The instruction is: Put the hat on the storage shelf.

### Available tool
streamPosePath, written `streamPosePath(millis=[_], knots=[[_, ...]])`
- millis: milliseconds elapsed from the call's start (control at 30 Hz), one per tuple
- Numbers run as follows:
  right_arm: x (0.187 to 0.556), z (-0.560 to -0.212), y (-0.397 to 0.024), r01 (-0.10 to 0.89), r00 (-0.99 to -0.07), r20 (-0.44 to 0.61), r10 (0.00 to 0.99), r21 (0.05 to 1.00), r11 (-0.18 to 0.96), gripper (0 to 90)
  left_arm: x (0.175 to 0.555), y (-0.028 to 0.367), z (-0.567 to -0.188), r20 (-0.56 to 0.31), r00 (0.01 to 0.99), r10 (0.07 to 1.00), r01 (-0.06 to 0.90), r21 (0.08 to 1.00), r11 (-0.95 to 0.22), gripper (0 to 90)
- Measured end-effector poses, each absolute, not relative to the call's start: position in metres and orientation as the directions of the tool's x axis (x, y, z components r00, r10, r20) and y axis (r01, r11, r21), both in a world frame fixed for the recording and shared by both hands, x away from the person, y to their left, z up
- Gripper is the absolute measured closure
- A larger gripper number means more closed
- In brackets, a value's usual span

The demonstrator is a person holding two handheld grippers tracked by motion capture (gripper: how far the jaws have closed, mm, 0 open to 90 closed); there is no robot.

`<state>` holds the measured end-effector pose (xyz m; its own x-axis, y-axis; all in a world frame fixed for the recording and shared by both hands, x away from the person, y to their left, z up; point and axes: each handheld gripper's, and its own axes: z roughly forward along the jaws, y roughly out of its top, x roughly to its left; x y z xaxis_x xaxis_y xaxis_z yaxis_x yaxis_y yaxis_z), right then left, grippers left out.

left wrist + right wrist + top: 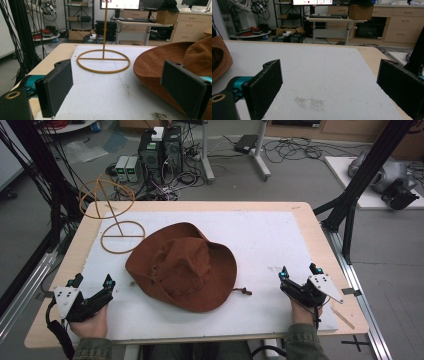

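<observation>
A brown wide-brimmed hat [182,265] lies crown up in the middle of the white mat [265,240]. A thin wooden hat stand [117,220] with a ring base stands at the mat's back left. My left gripper [91,284] rests open at the front left corner, a short way left of the hat's brim. In the left gripper view the hat [175,65] is at the right and the hat stand [103,60] is ahead. My right gripper [300,272] is open at the front right, apart from the hat. The hat's brim [220,58] shows at the right gripper view's left edge.
The hat's chin cord [242,291] trails onto the mat toward the right gripper. The wooden table [320,227] ends just right of the mat. Black frame posts [357,185] rise at the right, cables [45,185] hang at the left. Computers [160,150] sit on the floor behind.
</observation>
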<state>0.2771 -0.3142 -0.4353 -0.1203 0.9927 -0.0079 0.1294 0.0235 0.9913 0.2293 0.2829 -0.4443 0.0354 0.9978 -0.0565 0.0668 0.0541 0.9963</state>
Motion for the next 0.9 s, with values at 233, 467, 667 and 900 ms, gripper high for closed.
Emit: streamPosePath(millis=[233, 467, 667, 900], knots=[[0.2760, -0.4351, -0.3151, 0.131, -0.118, -0.003, 0.993, 0.991, 0.019, 5.5, 0.2293, 0.2831, -0.4439, -0.056, 0.033, 0.998, 0.065, 0.996, 0.054, 11.2], [0.2754, -0.4350, -0.3167, 0.127, -0.117, -0.002, 0.993, 0.992, 0.017, 5.5, 0.2299, 0.2824, -0.4438, -0.058, 0.031, 0.998, 0.062, 0.997, 0.056, 11.2], [0.2757, -0.4347, -0.3163, 0.127, -0.118, 0.000, 0.993, 0.992, 0.015, 5.5, 0.2298, 0.2826, -0.4438, -0.058, 0.032, 0.998, 0.064, 0.996, 0.056, 11.2], [0.2781, -0.4286, -0.3126, 0.111, -0.133, 0.002, 0.991, 0.994, 0.013, 5.5, 0.2277, 0.2840, -0.4432, -0.060, 0.030, 0.998, 0.059, 0.997, 0.058, 11.2]])
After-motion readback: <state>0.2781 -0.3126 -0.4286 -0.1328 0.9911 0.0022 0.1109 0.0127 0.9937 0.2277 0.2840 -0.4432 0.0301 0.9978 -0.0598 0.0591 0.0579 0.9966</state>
